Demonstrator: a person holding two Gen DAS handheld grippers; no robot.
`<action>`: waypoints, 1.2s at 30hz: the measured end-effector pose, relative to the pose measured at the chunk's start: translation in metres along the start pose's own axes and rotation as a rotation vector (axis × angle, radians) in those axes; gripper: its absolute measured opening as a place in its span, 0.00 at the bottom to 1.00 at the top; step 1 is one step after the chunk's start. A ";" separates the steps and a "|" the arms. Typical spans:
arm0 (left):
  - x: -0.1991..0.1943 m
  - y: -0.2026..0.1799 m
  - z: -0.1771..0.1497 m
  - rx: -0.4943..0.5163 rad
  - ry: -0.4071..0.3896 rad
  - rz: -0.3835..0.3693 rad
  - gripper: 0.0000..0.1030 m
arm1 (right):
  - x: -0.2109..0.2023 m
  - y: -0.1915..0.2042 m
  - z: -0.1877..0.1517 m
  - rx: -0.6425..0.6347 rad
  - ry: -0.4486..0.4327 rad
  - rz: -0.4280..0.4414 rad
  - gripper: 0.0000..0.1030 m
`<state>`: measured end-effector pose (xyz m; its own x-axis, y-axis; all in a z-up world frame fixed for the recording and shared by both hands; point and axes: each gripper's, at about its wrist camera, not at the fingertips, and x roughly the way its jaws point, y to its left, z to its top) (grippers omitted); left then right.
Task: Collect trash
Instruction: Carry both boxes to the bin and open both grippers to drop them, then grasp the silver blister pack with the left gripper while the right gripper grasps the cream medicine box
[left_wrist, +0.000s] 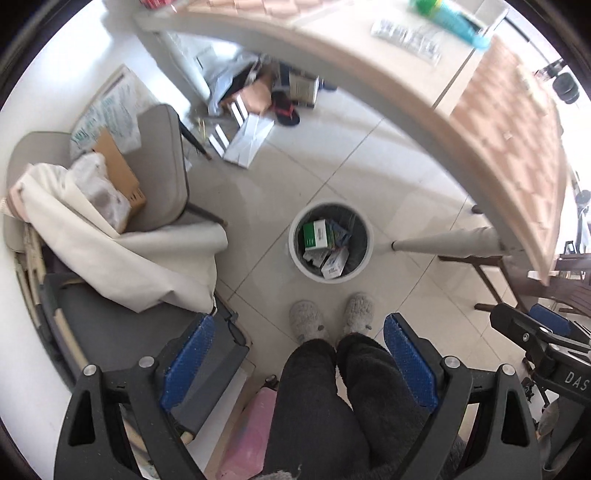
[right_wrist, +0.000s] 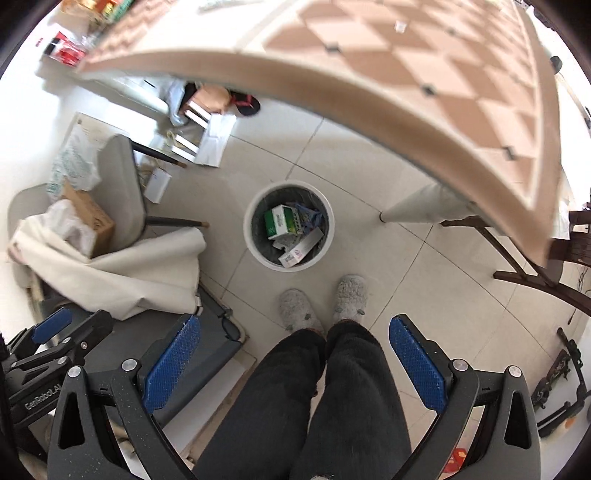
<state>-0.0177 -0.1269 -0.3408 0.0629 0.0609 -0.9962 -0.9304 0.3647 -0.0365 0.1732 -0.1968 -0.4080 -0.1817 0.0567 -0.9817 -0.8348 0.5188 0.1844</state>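
Both my claws gape wide and hold nothing — left claw (left_wrist: 299, 354), right claw (right_wrist: 295, 358) — above the white bin (right_wrist: 255, 236) on the floor, boxes (right_wrist: 282, 221) of trash inside it.

— What colours are you looking at?
— Your white bin (left_wrist: 330, 242) is showing a green-and-white box (left_wrist: 316, 233). Your slippers (left_wrist: 308, 320) are looking grey, your trousers (right_wrist: 332, 398) black.
— And the tablecloth (right_wrist: 424, 74)?
— Peach-and-cream checks are covering it.

White bin (left_wrist: 330, 242) holds small boxes (left_wrist: 325, 243); grey slippers (left_wrist: 332, 317) just below; left gripper (left_wrist: 299, 363) spread wide, empty.
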 end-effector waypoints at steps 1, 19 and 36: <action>-0.012 0.000 0.000 0.000 -0.020 -0.009 0.91 | -0.013 0.003 -0.002 -0.003 -0.011 0.007 1.00; -0.077 -0.036 0.177 -0.117 -0.172 -0.073 1.00 | -0.139 -0.046 0.095 0.177 -0.216 0.079 1.00; 0.113 -0.078 0.357 -0.702 0.235 -0.160 0.85 | -0.077 -0.239 0.385 0.420 -0.209 -0.110 1.00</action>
<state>0.1907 0.1837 -0.4223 0.2113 -0.1712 -0.9623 -0.9328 -0.3295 -0.1462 0.5869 0.0036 -0.3943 0.0403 0.1304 -0.9906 -0.5530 0.8287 0.0866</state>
